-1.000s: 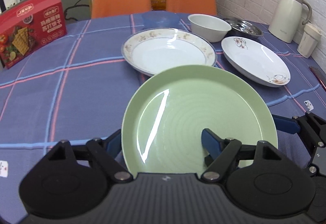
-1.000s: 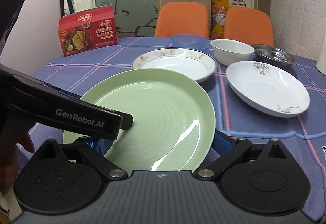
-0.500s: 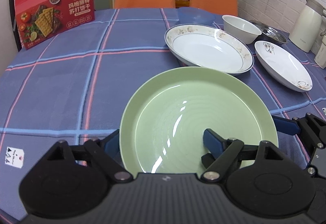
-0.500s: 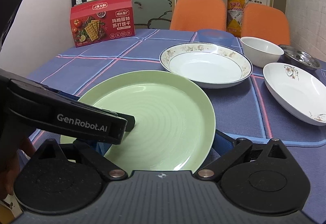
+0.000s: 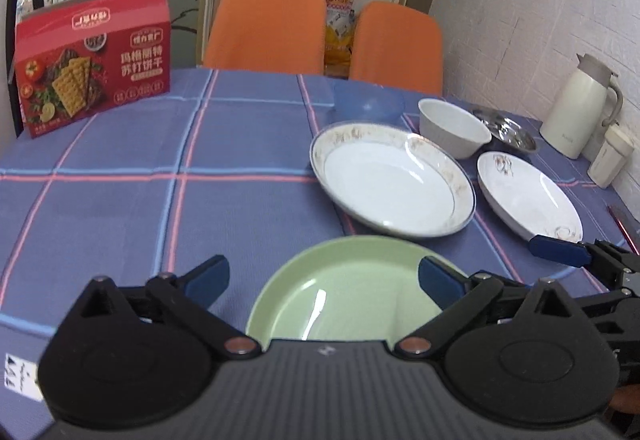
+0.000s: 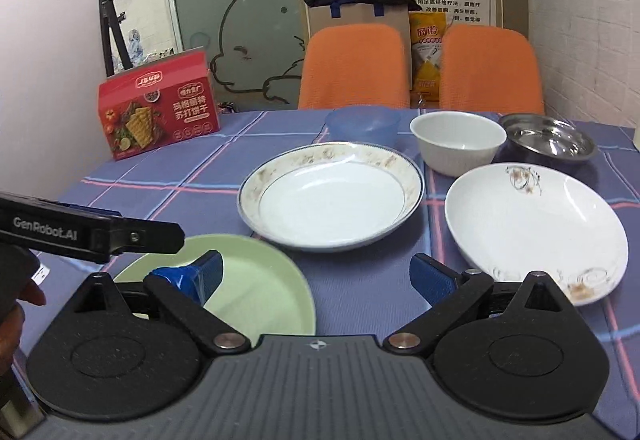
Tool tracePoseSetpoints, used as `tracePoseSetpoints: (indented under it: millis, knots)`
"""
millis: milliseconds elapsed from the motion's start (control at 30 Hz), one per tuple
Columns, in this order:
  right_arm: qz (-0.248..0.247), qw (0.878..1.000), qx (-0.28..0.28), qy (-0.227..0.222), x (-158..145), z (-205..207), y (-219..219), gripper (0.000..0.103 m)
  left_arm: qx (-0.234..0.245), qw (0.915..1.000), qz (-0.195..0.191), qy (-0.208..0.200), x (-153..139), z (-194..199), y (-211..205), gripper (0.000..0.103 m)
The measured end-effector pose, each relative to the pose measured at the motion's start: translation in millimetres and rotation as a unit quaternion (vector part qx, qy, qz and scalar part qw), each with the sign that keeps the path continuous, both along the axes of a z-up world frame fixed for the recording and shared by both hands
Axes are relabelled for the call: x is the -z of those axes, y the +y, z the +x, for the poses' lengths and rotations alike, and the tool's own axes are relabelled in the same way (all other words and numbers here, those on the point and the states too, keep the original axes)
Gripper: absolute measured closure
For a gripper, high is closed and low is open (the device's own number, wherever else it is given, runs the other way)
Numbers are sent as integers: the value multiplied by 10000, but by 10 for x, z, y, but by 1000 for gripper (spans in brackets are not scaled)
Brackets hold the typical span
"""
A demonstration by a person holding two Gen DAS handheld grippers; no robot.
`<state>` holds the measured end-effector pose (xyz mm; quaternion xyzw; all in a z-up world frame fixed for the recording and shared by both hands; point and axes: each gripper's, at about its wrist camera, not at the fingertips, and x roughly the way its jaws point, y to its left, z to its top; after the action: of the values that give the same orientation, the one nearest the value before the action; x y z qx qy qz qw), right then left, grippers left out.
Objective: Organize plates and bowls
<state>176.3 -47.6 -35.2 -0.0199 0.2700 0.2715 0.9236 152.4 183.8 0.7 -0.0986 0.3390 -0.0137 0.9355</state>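
A green plate [image 5: 340, 296] lies flat on the checked tablecloth [image 5: 120, 200] at the near edge of the table, with both hand-held grippers spread wide above it — neither one holding anything. The left gripper [image 5: 324, 278] has its blue pads parted to either side of the plate's far rim, one pad over bare cloth and the other over the plate's right side; whether that pad touches the plate cannot be told. The right gripper [image 6: 316, 272] is equally open, its left pad over the green plate [image 6: 256, 288] and its right pad over cloth.

By the look of it, the green plate has just been set down as the base of a stack, and the gathering step comes next. Beyond it, just apart, sits a rimmed white plate [image 6: 332, 196] with a faded floral border; to the right, a plain white dish [image 6: 536, 228] with a small brown motif. Behind them stand a white bowl [image 6: 458, 142], a blue bowl [image 6: 362, 124] and a steel bowl [image 6: 548, 138].

The next move likely calls for one gripper to reach forward, close on the near rim of the rimmed plate and lift it level onto the green one — a thin, glossy edge that could slip from a shallow pinch.
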Motion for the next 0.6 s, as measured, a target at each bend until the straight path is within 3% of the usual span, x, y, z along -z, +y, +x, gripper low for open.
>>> tracePoseSetpoints:
  millis: [200,367,600]
  knots:
    - [99,9982,47,591,156,514,141,15,113,9999,-45,113,58,624,24,4]
    - [28,9976,57,695,222,654,200,15,141,9993,-144,311,134,1075,38,4]
    - [-107,9973,99,715,240,751,330,14,128,9994,-7,326,149,1233,106,4]
